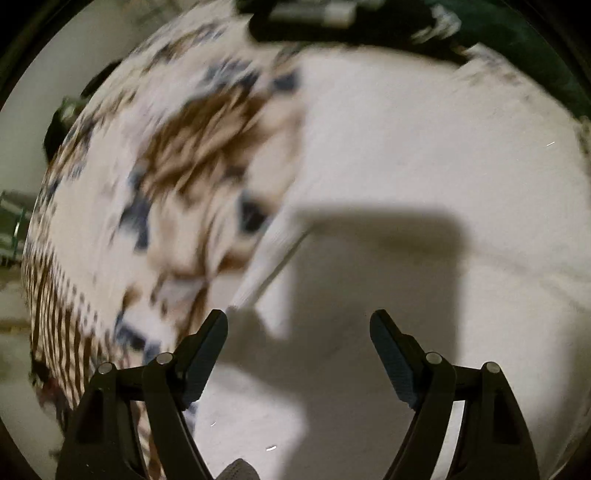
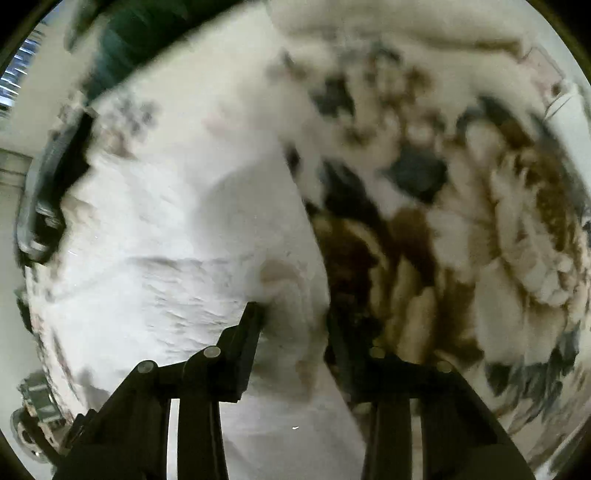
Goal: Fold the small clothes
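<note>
A white garment [image 1: 406, 155] lies spread on a patterned brown, blue and white cover [image 1: 177, 158]. My left gripper [image 1: 299, 328] is open and empty, just above the garment's left edge, where a ribbed hem [image 1: 269, 254] shows. In the right wrist view the white garment [image 2: 177, 229] fills the left and middle. My right gripper [image 2: 295, 321] has its jaws close together on a fold of the white cloth. The view is blurred and the right finger is half hidden in shadow.
The patterned cover [image 2: 461, 229] spreads to the right in the right wrist view. A dark object [image 1: 314, 18] lies at the far edge of the bed. Pale wall and floor show at the left of both views.
</note>
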